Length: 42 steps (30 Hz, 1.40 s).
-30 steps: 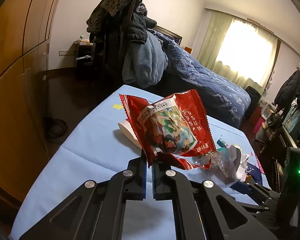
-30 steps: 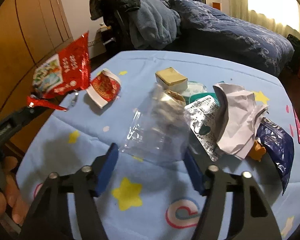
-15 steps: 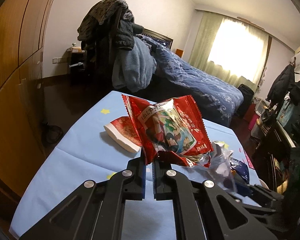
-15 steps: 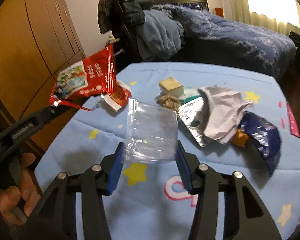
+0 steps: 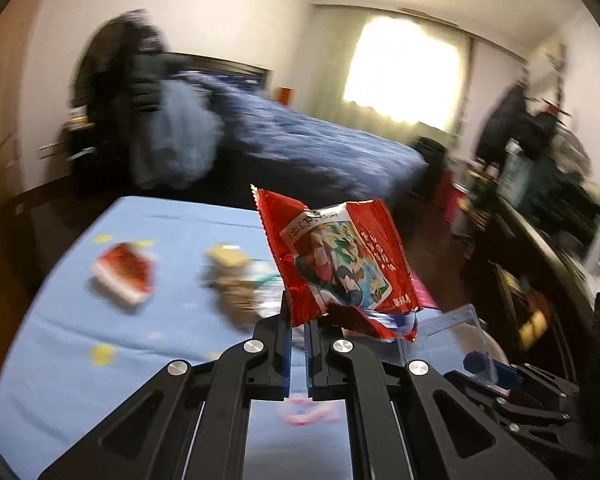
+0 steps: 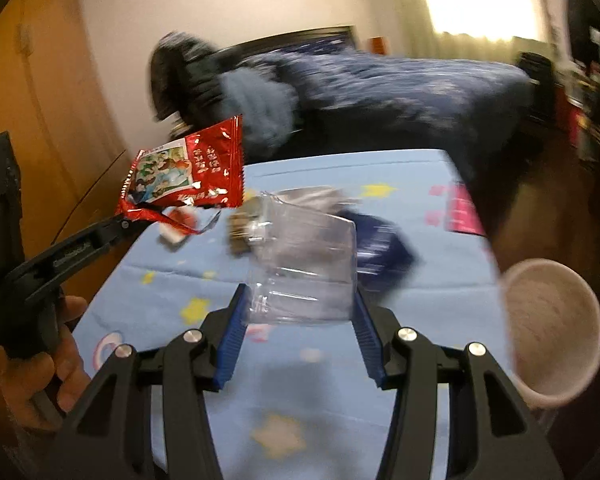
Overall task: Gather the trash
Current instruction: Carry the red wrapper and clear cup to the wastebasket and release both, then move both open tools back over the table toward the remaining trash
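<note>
My left gripper (image 5: pixel 298 320) is shut on a red snack wrapper (image 5: pixel 336 264) and holds it up above the blue star-print table (image 5: pixel 100 320). The wrapper also shows in the right wrist view (image 6: pixel 186 174), with the left gripper (image 6: pixel 120 222) under it. My right gripper (image 6: pixel 298 312) is shut on a clear plastic box (image 6: pixel 304 264), held above the table (image 6: pixel 300 400). The box also shows at the lower right of the left wrist view (image 5: pixel 448 344). Both views are motion-blurred.
A white bin (image 6: pixel 552 332) stands off the table's right edge. A red-and-white packet (image 5: pixel 124 276), a yellow-topped tub (image 5: pixel 226 256), a crumpled brown scrap (image 5: pixel 236 300) and a dark blue wrapper (image 6: pixel 380 248) lie on the table. A bed (image 5: pixel 300 144) lies beyond.
Both grippers have swung to the right with their loads. The white bin has come into the right wrist view. The clear box is higher off the table.
</note>
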Available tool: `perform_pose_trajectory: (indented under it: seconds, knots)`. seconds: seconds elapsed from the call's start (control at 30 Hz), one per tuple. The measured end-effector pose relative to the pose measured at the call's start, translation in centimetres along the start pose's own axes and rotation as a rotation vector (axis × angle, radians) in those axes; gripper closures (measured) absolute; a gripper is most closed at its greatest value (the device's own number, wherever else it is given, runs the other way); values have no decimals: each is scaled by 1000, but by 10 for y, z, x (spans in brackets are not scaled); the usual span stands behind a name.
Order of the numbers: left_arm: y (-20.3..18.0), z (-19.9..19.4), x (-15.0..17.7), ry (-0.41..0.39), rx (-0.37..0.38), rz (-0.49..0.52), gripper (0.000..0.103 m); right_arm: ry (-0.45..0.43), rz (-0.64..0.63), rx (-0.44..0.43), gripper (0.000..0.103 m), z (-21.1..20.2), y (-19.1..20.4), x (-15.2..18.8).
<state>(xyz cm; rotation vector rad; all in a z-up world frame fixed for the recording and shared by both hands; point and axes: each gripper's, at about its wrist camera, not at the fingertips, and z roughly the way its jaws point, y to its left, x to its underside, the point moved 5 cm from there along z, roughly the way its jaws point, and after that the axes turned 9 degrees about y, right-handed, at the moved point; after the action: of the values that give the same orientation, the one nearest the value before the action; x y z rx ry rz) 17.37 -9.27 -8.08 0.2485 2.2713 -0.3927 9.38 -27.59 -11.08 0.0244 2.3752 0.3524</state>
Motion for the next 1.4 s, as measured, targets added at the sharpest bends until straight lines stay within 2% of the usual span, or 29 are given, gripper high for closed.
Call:
perform_pose_trajectory:
  seconds: [0.13,0.33,0.5,0.63,0.73,0.87,0.97,1.0,1.03,1.17,1.23,1.37,1.4]
  knots:
    - [-64,26,1,49,117,82,98,-38,99,77,52,-26,-56,10]
    - [-146,60,2,101,227,207,98,-104,235,214,52,-66,-138,27]
    - [-206,97,4,146,260,304,98,-115,336,308,52,-74,-200,41]
    - [-244,132,8,187,266,358,98,-73,387,342,52,-51,-238,45]
    - [-258,147,12,228,286,368,98,-55,399,353,52,-36,-250,44]
    - [-261,155,15,257,268,373,96,-33,407,351,52,-19,-258,44]
    - [-258,156,17,251,228,387,84,-40,413,369,37,-13,-266,42]
    - [-257,156,17,252,222,389,77,-47,422,368,24,-13,-268,41]
    - [-256,157,17,256,217,389,69,-55,430,365,17,-13,-270,40]
    - [-256,153,17,236,200,400,54,-62,439,371,16,-13,-273,38]
    - [-255,150,16,219,188,406,37,-57,437,373,14,-14,-272,38]
    - [-251,138,13,170,167,411,25,-52,425,389,13,-19,-266,41]
    - [-250,135,13,157,163,412,18,-53,421,394,13,-21,-263,41]
